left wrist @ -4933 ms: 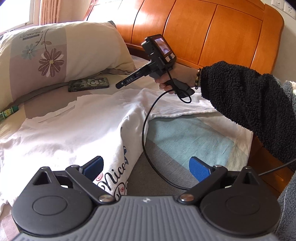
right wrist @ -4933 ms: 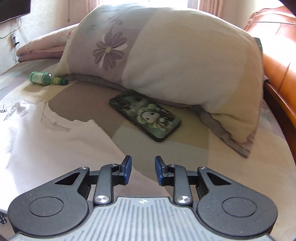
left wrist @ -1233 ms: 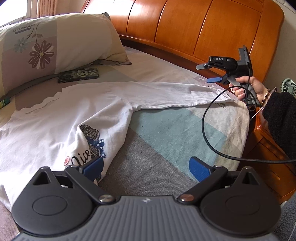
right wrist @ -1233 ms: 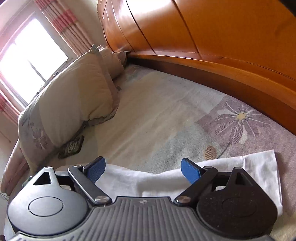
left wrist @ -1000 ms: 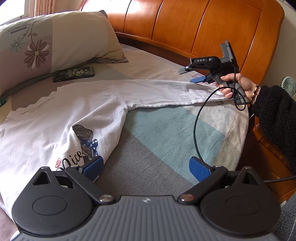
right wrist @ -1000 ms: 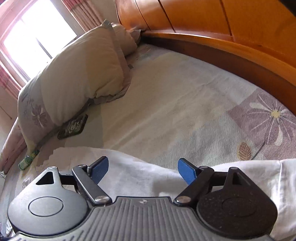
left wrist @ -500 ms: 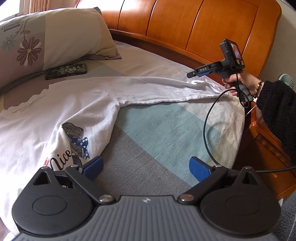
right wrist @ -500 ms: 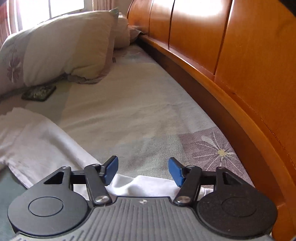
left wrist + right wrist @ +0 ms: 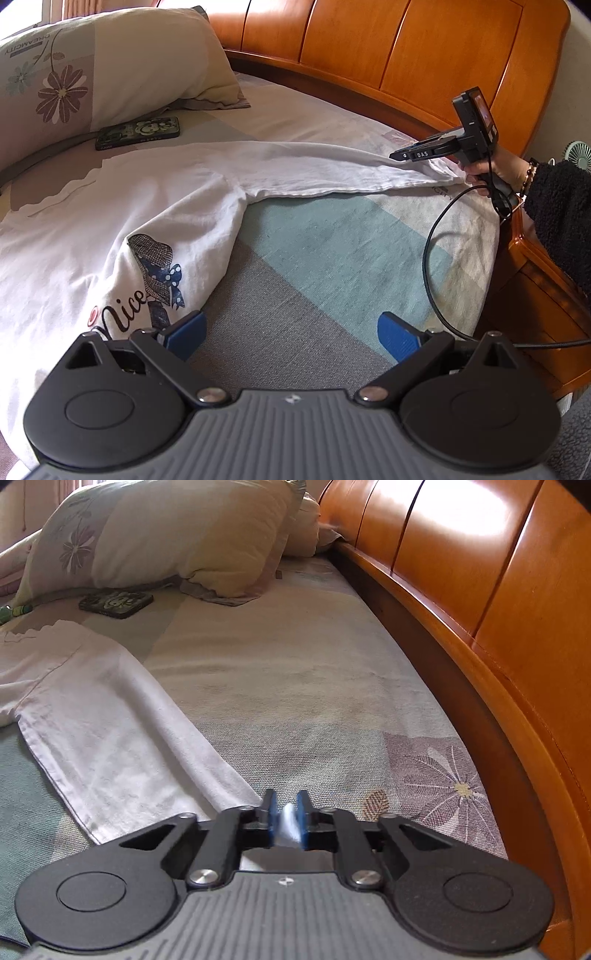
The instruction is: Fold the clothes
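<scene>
A white long-sleeved shirt (image 9: 122,206) with a hat print and the word "Nice" lies spread on the bed. Its long sleeve (image 9: 332,166) stretches right toward the bed's corner. In the right wrist view the same sleeve (image 9: 122,734) runs up to my right gripper (image 9: 285,821), which is shut on the sleeve's end, white cloth pinched between the blue pads. The left wrist view shows that right gripper (image 9: 402,156) at the sleeve's cuff, held by a hand in a black fleece sleeve. My left gripper (image 9: 291,332) is open above the bedsheet beside the shirt's hem, holding nothing.
A floral pillow (image 9: 110,62) lies at the head, with a phone (image 9: 138,132) in front of it. The wooden headboard (image 9: 369,48) curves along the far side and right. A black cable (image 9: 432,266) hangs from the right gripper over the bed's corner. A small fan (image 9: 578,157) stands at right.
My right gripper rolled upright, came down onto the sleeve's end and closed on it. The left gripper stayed open and barely moved.
</scene>
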`<action>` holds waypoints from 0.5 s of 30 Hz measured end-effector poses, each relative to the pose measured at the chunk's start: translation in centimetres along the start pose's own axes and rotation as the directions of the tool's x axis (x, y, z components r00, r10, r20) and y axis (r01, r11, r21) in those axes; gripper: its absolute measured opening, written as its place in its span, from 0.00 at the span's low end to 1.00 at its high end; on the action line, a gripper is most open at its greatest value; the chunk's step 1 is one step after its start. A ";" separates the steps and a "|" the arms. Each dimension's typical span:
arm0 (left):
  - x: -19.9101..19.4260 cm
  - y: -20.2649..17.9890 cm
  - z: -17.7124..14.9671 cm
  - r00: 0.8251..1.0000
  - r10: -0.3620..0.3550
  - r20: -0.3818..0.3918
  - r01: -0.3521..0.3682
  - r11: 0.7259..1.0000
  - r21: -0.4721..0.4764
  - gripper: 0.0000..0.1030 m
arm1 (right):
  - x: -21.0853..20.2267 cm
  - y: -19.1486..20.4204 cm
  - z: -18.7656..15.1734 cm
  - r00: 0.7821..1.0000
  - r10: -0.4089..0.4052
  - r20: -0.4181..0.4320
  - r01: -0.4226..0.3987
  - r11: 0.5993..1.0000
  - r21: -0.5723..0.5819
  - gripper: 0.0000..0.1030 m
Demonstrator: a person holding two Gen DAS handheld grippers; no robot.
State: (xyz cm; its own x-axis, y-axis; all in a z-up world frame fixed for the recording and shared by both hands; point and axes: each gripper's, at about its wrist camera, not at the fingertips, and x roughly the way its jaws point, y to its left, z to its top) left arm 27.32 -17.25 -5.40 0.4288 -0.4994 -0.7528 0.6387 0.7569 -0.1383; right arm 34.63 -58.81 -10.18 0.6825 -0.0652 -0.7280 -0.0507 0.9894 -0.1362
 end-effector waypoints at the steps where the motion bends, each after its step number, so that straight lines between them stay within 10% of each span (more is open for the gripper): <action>1: 0.0 -0.1 0.0 1.000 -0.001 0.000 0.001 1.000 0.001 0.96 | 0.0 0.2 0.1 1.000 -0.020 0.018 0.021 1.000 -0.010 0.05; 6: -0.2 -0.1 -0.1 1.000 -0.002 0.004 0.002 1.000 0.003 0.96 | 0.0 -2.5 1.4 0.984 -0.162 0.077 0.148 0.975 0.165 0.09; 15: 0.0 0.2 -0.1 1.000 -0.005 0.008 0.005 1.000 -0.012 0.96 | -2.3 -6.3 -1.3 0.989 -0.146 -0.014 0.142 0.932 0.334 0.36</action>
State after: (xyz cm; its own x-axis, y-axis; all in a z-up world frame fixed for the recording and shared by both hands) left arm 27.40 -17.02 -5.51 0.4310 -0.5067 -0.7467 0.6331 0.7594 -0.1499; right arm 32.40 -65.08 -8.49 0.6724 -0.2108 -0.7095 0.2937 0.9559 -0.0057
